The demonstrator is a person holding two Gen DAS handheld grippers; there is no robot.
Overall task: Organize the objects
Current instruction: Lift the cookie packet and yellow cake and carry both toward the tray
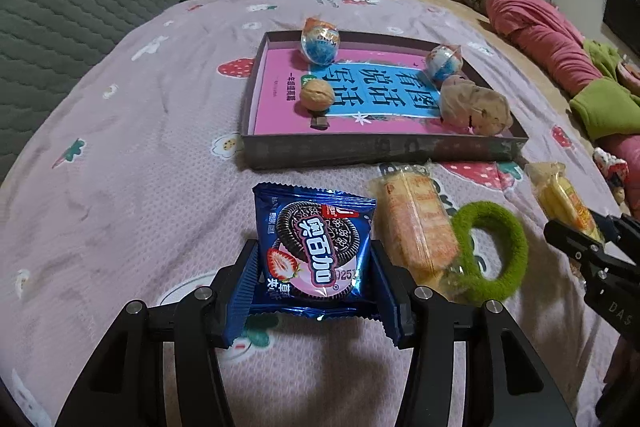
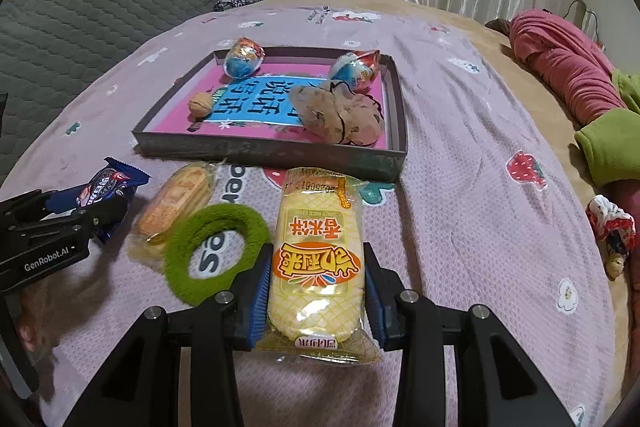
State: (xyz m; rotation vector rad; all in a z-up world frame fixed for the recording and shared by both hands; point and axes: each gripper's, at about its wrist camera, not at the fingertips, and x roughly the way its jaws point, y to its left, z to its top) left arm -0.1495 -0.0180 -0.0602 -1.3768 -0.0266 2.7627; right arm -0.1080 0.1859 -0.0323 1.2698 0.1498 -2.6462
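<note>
You are gripping a blue foil cookie packet (image 1: 316,251) in your left claw (image 1: 314,267) and a yellow rice-cracker pack (image 2: 316,259) in your right claw (image 2: 316,291), both facing the shallow grey cardboard tray (image 1: 376,147) mid-bed, likely for loading.

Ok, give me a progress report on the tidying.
Done: two foil eggs, a walnut and a pouch sit in the tray. In hand: left tool grips the Oreo pack, right tool the rice cracker. Left: orange cracker pack, green ring.

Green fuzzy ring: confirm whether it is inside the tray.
No, the green fuzzy ring lies on the bedspread in front of the tray, beside the snack packets.
</note>
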